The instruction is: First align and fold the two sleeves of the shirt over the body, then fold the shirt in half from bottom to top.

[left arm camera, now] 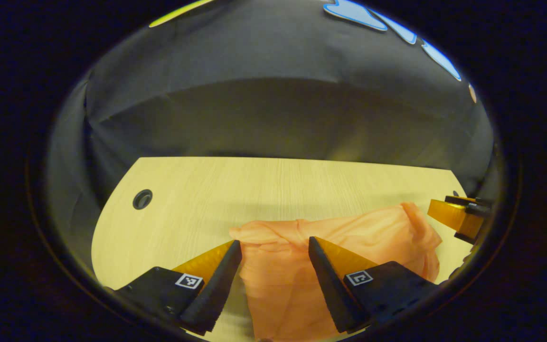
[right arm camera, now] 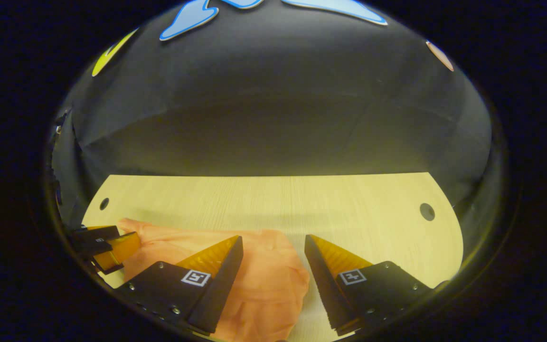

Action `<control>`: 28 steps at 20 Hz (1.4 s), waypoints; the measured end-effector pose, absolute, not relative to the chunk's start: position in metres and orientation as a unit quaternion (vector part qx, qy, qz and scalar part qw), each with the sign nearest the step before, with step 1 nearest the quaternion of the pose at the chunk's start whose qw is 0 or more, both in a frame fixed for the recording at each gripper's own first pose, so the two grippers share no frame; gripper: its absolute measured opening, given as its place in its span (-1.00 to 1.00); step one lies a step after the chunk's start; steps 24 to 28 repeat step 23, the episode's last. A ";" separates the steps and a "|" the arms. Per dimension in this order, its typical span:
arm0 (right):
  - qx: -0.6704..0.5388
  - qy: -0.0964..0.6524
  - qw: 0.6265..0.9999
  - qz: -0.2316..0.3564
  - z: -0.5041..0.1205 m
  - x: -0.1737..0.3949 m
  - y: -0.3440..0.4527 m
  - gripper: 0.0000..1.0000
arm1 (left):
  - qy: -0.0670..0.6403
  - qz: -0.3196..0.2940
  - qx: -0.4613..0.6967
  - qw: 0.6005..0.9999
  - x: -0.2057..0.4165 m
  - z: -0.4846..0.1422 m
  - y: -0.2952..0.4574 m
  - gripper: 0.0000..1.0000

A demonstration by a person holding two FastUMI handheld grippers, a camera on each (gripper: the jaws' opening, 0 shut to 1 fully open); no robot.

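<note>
Left hand-held gripper (left arm camera: 273,247) jaws apart; right hand-held gripper (right arm camera: 273,243) likewise.

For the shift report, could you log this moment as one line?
shirt: bunched on table, unfolded | left gripper: open over it | right gripper: open over it

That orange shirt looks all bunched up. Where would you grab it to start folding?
Probably at its outer ends, coming down from above. The shirt lies crumpled in a low heap on the table, so no sleeve is plain to see. Its bunched left end sits just ahead of the open left gripper; the open right gripper hangs over the other end.
</note>
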State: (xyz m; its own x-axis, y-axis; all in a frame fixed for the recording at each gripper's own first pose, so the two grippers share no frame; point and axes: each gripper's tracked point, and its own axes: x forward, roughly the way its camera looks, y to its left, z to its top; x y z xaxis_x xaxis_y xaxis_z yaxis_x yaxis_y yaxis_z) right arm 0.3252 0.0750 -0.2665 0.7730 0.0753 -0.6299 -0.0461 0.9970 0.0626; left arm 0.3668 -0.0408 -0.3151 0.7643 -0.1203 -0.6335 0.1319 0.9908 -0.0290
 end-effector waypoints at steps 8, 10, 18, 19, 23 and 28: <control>0.030 0.343 0.938 0.032 -0.269 0.332 0.076 0.67 | 0.351 -0.063 0.022 0.934 0.365 -0.320 -0.035 0.92; 0.033 0.336 0.941 0.032 -0.269 0.331 0.075 0.66 | 0.344 -0.060 0.024 0.937 0.366 -0.320 -0.037 0.92; 0.050 0.307 0.950 0.037 -0.264 0.329 0.073 0.66 | 0.287 -0.078 0.036 0.954 0.369 -0.312 -0.042 0.92; 0.050 0.302 0.951 0.038 -0.265 0.329 0.074 0.66 | 0.273 -0.081 0.035 0.958 0.370 -0.308 -0.043 0.90; 0.051 0.266 0.962 0.043 -0.258 0.329 0.073 0.66 | 0.200 -0.096 0.042 0.974 0.367 -0.281 -0.052 0.89; 0.051 0.266 0.962 0.043 -0.258 0.329 0.073 0.66 | 0.200 -0.096 0.042 0.974 0.367 -0.281 -0.052 0.89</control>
